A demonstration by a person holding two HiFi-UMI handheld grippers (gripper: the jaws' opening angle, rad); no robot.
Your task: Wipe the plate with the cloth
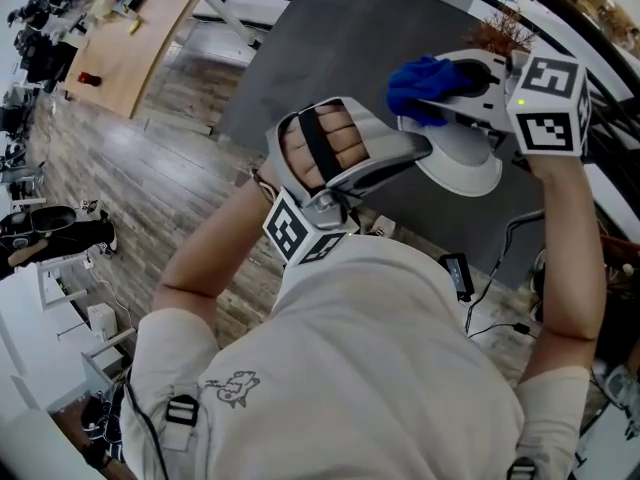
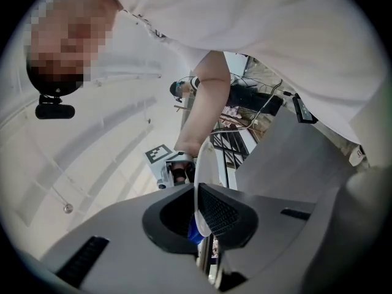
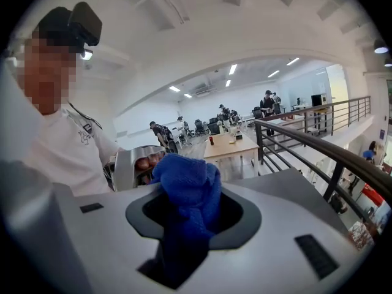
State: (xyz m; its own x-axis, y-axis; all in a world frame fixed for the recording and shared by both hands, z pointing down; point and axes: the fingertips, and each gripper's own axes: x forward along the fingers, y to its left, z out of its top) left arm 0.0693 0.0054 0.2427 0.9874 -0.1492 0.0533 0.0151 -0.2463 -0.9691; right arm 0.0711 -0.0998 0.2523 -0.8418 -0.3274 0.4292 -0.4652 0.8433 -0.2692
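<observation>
Plate point(image 1: 466, 160) is held in the air over the grey table point(image 1: 340, 58) — left gripper point(image 1: 420, 150) clenched on its rim, plate edge-on between the jaws. Blue cloth point(image 1: 418, 86) is bunched in the right gripper point(image 1: 450, 92), clamped tight — right at the plate's top edge.

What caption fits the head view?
Left gripper holds a white plate while the right gripper holds a blue cloth close to it.

Plenty of open room over the grey table point(image 1: 340, 48). The right side's tighter: a dried plant point(image 1: 500, 33) and the black railing point(image 3: 318, 147) stand near the right gripper point(image 1: 450, 86). Between it and the left gripper point(image 1: 420, 151), the plate point(image 1: 465, 158) and cloth point(image 1: 420, 86) fill the gap.
</observation>
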